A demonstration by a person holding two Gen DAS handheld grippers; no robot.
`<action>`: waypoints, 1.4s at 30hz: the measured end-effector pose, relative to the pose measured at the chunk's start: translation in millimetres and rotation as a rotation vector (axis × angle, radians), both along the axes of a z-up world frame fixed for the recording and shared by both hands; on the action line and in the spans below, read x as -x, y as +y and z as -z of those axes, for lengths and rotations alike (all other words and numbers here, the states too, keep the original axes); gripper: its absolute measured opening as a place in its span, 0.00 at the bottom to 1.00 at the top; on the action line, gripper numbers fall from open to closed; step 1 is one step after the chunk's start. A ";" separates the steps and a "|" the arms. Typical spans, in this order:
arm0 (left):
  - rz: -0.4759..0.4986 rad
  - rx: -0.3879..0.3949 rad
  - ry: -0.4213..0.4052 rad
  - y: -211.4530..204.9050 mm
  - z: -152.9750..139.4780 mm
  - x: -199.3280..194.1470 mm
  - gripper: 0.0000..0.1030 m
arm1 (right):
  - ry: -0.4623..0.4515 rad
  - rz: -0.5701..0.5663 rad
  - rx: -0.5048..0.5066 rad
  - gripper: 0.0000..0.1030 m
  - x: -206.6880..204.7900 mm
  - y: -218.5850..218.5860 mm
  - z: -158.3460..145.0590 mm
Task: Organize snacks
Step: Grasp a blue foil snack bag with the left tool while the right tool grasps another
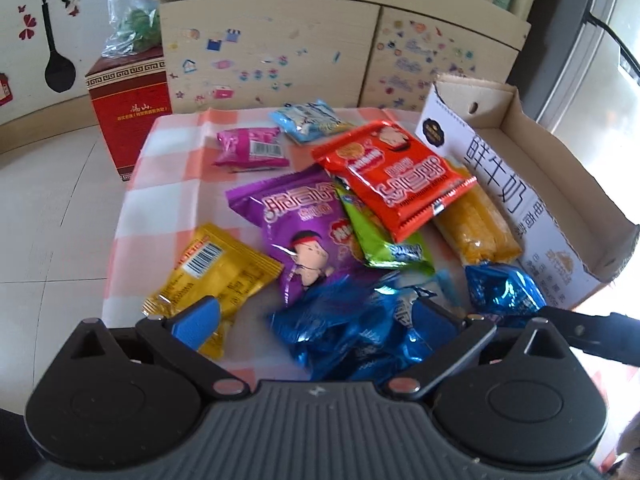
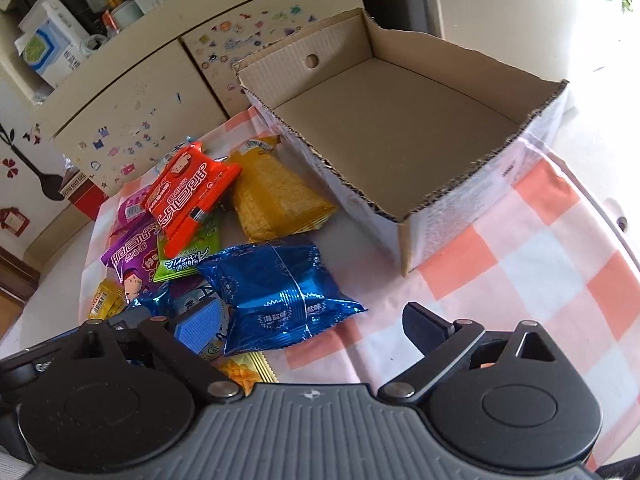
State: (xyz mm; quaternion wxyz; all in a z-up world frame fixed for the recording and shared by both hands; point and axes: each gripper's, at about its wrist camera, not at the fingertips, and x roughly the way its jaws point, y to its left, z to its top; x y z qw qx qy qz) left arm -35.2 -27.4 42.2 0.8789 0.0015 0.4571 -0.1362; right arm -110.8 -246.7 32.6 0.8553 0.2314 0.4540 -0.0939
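Note:
Snack packets lie heaped on a checked cloth [image 2: 520, 264]: a red one [image 1: 392, 176] on top, then purple [image 1: 300, 232], green [image 1: 384, 244], yellow [image 1: 212, 276], pink [image 1: 250, 148], pale blue [image 1: 308, 120] and an orange cracker pack [image 1: 476, 228]. My left gripper [image 1: 316, 328] is open over crumpled blue foil packets [image 1: 352, 332], which lie between its fingers. My right gripper [image 2: 312, 328] is open around another blue foil packet [image 2: 276, 292]; its right finger stands apart from it. The cardboard box [image 2: 460, 200] beside the heap is empty.
A sticker-covered cabinet [image 1: 272, 52] stands behind the table. On the floor at the left is a red carton [image 1: 128, 108] with a plastic bag on top. Bare cloth shows in front of the box. Cluttered shelves [image 2: 60, 32] top the cabinet.

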 end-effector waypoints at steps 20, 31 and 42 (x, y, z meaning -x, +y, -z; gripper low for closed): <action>-0.013 -0.116 0.117 -10.5 37.8 2.5 0.99 | -0.018 -0.076 0.049 0.83 -19.2 17.5 18.6; 0.066 -0.100 0.073 -16.1 30.6 12.5 0.71 | -0.046 -0.124 0.113 0.73 -18.6 25.4 13.4; 0.061 -0.022 0.033 -2.8 14.3 16.7 0.66 | -0.078 -0.121 0.107 0.72 -11.7 24.7 4.8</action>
